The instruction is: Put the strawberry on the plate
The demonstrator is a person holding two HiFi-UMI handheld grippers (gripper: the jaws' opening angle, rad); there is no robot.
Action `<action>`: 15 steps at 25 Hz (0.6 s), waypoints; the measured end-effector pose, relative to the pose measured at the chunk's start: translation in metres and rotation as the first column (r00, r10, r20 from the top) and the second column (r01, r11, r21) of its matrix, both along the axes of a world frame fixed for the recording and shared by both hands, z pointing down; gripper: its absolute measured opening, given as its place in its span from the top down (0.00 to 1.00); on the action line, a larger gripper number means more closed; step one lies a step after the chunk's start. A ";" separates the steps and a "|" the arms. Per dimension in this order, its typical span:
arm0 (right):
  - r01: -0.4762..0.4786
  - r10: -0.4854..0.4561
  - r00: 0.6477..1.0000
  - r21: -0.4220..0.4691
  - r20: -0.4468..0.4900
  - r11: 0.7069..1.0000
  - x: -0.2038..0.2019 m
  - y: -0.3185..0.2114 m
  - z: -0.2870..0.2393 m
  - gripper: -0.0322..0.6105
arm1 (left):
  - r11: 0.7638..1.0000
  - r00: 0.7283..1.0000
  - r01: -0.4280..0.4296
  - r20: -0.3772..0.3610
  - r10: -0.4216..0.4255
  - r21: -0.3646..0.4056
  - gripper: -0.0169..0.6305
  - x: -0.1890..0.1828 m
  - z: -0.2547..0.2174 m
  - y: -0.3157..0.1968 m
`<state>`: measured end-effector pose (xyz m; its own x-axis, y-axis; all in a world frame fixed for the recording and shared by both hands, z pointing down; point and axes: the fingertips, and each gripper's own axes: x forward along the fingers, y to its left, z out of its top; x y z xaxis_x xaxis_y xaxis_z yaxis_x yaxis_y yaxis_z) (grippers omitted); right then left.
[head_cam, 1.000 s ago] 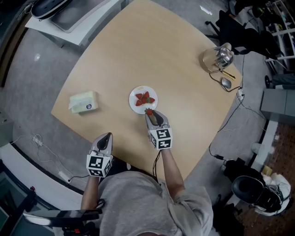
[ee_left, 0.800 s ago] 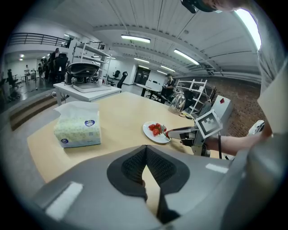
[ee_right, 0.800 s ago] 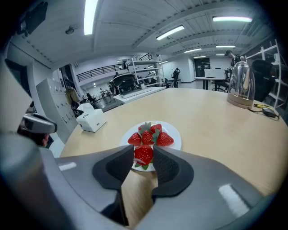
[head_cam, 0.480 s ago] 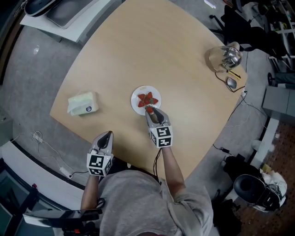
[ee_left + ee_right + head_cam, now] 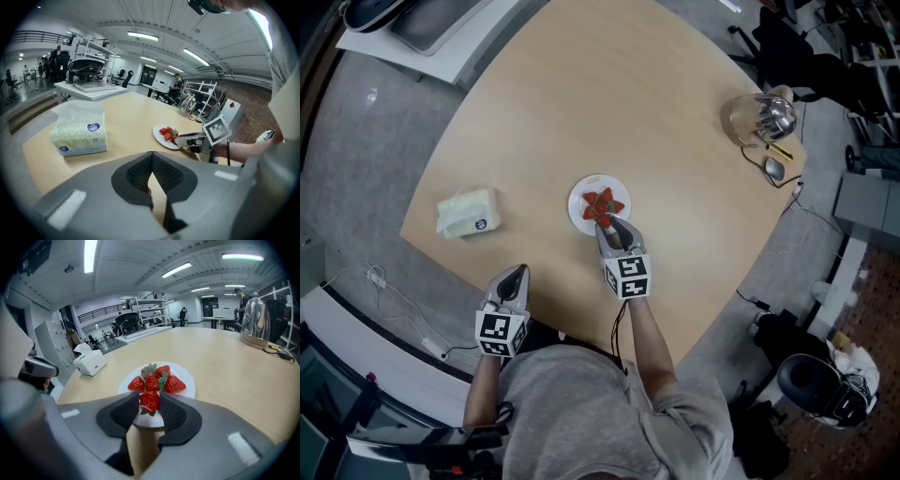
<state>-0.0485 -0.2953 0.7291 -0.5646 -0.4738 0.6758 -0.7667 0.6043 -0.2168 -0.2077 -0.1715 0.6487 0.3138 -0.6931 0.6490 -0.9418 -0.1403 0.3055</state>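
Observation:
A white plate (image 5: 582, 194) lies in the middle of the wooden table with three strawberries (image 5: 603, 203) on it. In the right gripper view those strawberries (image 5: 157, 379) are bunched on the plate (image 5: 188, 376). My right gripper (image 5: 608, 225) is at the plate's near rim, shut on another strawberry (image 5: 149, 402) that hangs just over that rim. The left gripper (image 5: 518, 273) hovers over the table's near edge, left of the plate, shut and empty. From the left gripper view I see the plate (image 5: 162, 139) and the right gripper (image 5: 186, 139) beside it.
A tissue box (image 5: 469, 210) sits on the table left of the plate. At the far right corner stand a metal kettle (image 5: 763, 114) on a base, a cable and a spoon. The table's near edge runs just under both grippers.
My right gripper has carried the strawberry a little forward, from just short of the plate to over its near rim. The left gripper has stayed put.

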 end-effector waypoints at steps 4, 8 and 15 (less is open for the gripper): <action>-0.004 0.004 1.000 0.001 0.001 1.000 -0.001 0.000 0.001 0.73 | 1.000 1.000 -0.006 0.000 0.006 -0.001 0.94 -0.001 0.000 -0.002; -0.014 0.014 1.000 -0.004 0.006 1.000 -0.001 -0.001 0.001 0.73 | 1.000 1.000 -0.016 0.001 0.016 0.004 0.94 0.001 -0.002 -0.006; -0.032 0.032 0.999 0.003 0.002 0.999 0.002 0.000 0.001 0.66 | 0.999 0.999 -0.034 0.009 0.033 0.020 0.94 0.005 -0.007 -0.005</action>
<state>-0.0460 -0.2958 0.7300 -0.5504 -0.4937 0.6733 -0.7854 0.5797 -0.2170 -0.2029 -0.1769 0.6420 0.3314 -0.6955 0.6376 -0.9391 -0.1779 0.2941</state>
